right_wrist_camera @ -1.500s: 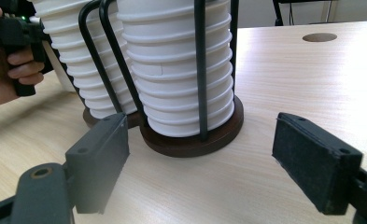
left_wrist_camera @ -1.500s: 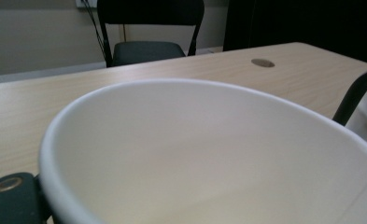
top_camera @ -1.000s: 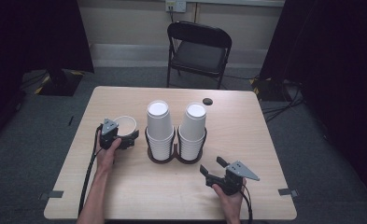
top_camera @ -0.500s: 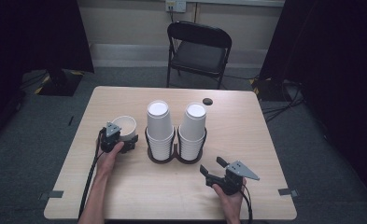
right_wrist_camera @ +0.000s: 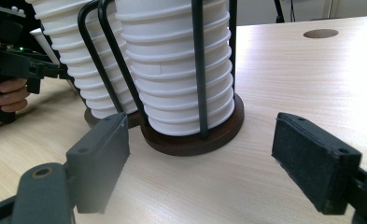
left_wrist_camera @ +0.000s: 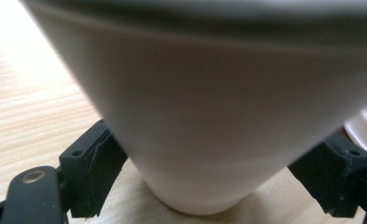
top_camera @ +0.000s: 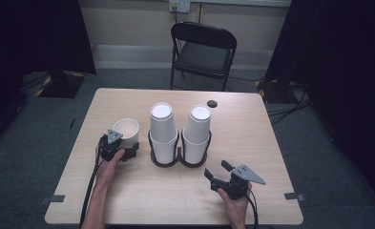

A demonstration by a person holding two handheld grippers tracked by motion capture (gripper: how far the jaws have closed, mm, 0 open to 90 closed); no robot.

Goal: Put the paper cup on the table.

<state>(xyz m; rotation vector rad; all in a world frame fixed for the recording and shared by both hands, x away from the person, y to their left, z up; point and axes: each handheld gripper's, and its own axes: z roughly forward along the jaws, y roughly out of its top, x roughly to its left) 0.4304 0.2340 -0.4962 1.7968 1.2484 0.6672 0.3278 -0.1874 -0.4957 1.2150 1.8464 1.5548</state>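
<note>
A single white paper cup (top_camera: 126, 130) stands upright on the table's left side. My left gripper (top_camera: 130, 149) has just been closing and is now shut on the cup's lower wall (left_wrist_camera: 218, 116), a black pad pressed against each side. A black wire holder (top_camera: 168, 162) with a dark round base stands mid-table, carrying two stacks of upturned white cups (top_camera: 162, 129). Near the front right my right gripper (top_camera: 217, 170) is open, empty, and faces the holder's base (right_wrist_camera: 190, 140) at a short distance.
A black folding chair (top_camera: 202, 50) stands beyond the far edge of the table. A small dark round spot (top_camera: 212, 103) marks the tabletop near that edge. Bare wood (top_camera: 175, 195) lies between the holder and the front edge.
The left gripper has shifted slightly toward the near edge beside the lone cup and its jaws have come in against the cup. The right gripper has stayed put.
</note>
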